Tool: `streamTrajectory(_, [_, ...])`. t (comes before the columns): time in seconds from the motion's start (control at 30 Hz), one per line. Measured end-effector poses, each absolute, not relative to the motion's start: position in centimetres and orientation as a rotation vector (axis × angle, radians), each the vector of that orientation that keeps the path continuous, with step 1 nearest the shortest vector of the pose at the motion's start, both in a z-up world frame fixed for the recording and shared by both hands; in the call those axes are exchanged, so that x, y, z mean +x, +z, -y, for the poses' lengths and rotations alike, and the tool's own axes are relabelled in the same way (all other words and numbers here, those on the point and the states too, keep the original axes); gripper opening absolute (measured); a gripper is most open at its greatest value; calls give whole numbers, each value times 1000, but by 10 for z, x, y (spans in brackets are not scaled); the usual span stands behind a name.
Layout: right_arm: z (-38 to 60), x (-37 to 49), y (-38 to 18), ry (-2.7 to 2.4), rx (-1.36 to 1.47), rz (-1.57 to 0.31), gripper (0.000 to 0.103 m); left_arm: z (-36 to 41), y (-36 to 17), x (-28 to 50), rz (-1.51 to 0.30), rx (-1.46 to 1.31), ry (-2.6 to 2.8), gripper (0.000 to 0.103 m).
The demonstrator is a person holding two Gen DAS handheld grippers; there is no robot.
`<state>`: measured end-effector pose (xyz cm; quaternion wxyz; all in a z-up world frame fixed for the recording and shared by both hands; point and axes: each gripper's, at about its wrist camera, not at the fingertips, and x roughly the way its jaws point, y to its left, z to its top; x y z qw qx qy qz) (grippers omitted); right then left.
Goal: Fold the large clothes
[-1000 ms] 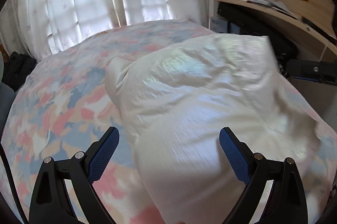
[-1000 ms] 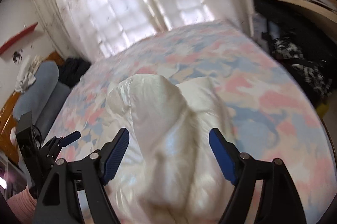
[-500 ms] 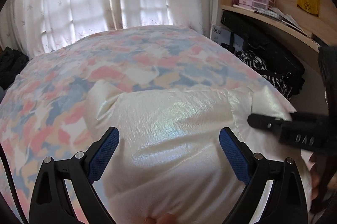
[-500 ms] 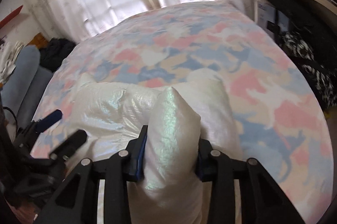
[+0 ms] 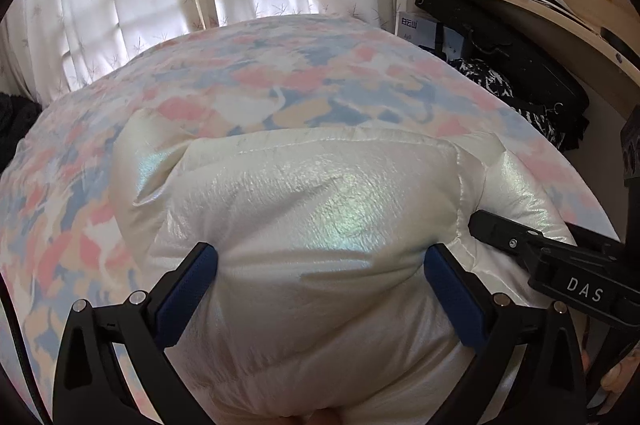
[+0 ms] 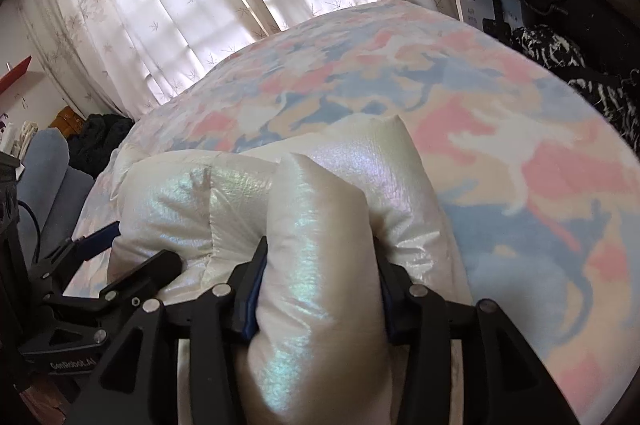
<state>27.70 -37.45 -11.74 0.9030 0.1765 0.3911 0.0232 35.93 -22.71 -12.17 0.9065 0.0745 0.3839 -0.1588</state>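
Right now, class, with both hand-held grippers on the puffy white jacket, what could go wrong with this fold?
1. The right hand-held gripper pinches only a thick, slick roll of the jacket; the shiny fabric may slide out.
2. The left hand-held gripper is open, its fingers merely straddling the bulge, so that side is unheld and could spring back.
3. The jacket lies near the edge of the bed; a tug might drag it off.

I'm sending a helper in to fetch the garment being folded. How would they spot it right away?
Start at the bed with the pink, blue and cream patterned cover in front of the curtained window. On its near edge lies the puffy white jacket, with the right gripper clamped on a fold of it. It is the only plain, pearly, shimmering thing on the cover.
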Motion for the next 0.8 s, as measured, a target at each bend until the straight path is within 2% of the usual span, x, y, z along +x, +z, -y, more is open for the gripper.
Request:
streamTrajectory(0.3, [383,279,-139,104,487,-765,49,211,-138,362,-779,88,-377,102])
streamTrajectory(0.8, [391,278,-155,135,562,-741,50,205,-150,367,-788,40,-404,102])
